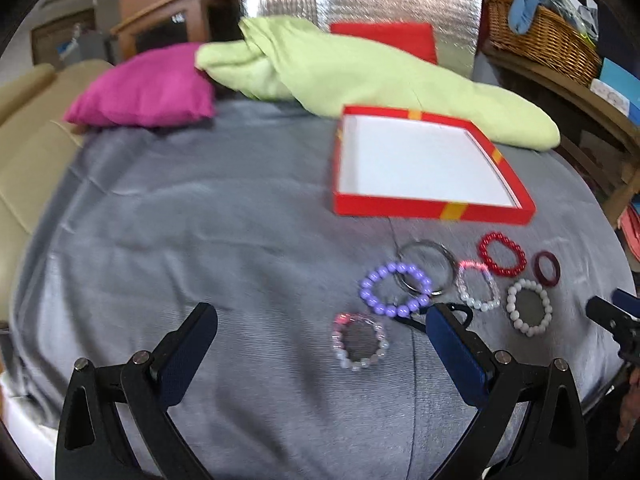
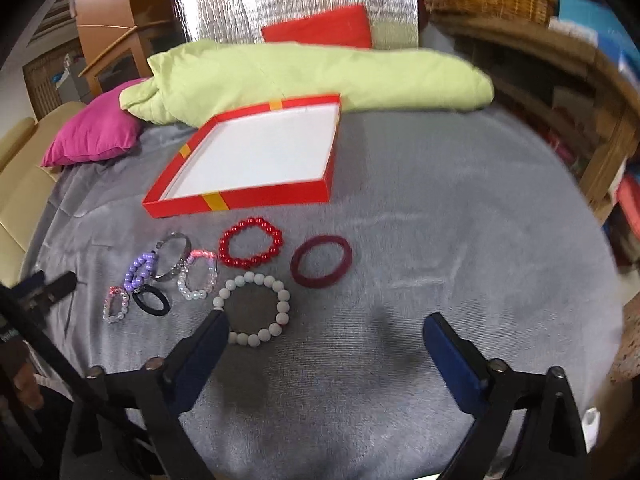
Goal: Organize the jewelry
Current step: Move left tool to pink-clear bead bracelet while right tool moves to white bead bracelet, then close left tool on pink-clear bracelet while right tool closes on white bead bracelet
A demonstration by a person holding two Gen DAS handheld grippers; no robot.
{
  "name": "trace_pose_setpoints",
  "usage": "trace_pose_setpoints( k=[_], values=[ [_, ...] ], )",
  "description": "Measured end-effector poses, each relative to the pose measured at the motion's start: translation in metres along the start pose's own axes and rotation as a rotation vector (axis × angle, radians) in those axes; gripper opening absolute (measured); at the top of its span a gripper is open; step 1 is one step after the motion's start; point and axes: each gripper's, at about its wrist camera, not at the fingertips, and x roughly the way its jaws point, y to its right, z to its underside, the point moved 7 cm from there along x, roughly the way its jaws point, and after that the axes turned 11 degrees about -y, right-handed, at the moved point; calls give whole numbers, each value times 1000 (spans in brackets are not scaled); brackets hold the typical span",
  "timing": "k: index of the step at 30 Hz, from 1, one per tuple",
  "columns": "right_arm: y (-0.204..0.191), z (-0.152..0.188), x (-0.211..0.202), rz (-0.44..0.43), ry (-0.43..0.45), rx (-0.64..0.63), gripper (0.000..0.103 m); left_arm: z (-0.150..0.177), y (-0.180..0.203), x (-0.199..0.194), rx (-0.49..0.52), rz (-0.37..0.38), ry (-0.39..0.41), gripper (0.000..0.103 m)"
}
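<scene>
An open red box (image 1: 434,211) (image 2: 240,202) with a white bottom lies on the grey cloth. In front of it lie several bracelets: purple beads (image 1: 394,289) (image 2: 138,270), silver bangle (image 1: 426,270) (image 2: 174,256), pink-white beads (image 1: 478,286) (image 2: 198,276), red beads (image 1: 502,254) (image 2: 251,242), dark red bangle (image 1: 547,268) (image 2: 321,262), white beads (image 1: 528,306) (image 2: 254,304), small pink-white beads (image 1: 359,340) (image 2: 116,304) and a black hair tie (image 2: 151,300). My left gripper (image 1: 322,320) is open, its right finger beside the purple beads. My right gripper (image 2: 326,330) is open, its left fingertip touching the white bead bracelet.
A light green quilt (image 1: 360,68) (image 2: 304,76) and a magenta pillow (image 1: 148,88) (image 2: 94,134) lie behind the box. A wicker basket (image 1: 540,40) sits on wooden shelves at the right. A beige sofa (image 1: 28,152) is at the left.
</scene>
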Motion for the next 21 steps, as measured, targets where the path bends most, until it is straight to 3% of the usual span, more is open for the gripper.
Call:
trace_pose_setpoints(
  k=[2,8,11,13,15,18,21],
  values=[
    [-2,-1,12,-29,-33,-7,91,1,4,9,6,32,-15,103],
    [-19,-2,48,-86,-126,-39,66,-1,3,35,-1,57,-92,103],
    [-26,-4,56,-37,-113,-79,57,1,2,43,-17,67,-114,103],
    [-30,-5,58,7,-94,-111,46,2,1,48,-7,65,-126,103],
    [-23,-6,59,51,-96,-127,28,4,4,51,3,76,-138,100],
    [-24,-5,58,55,-85,-146,14,5,6,56,19,88,-154,97],
    [-25,-3,58,77,-62,-173,11,11,9,59,34,108,-168,95]
  ],
)
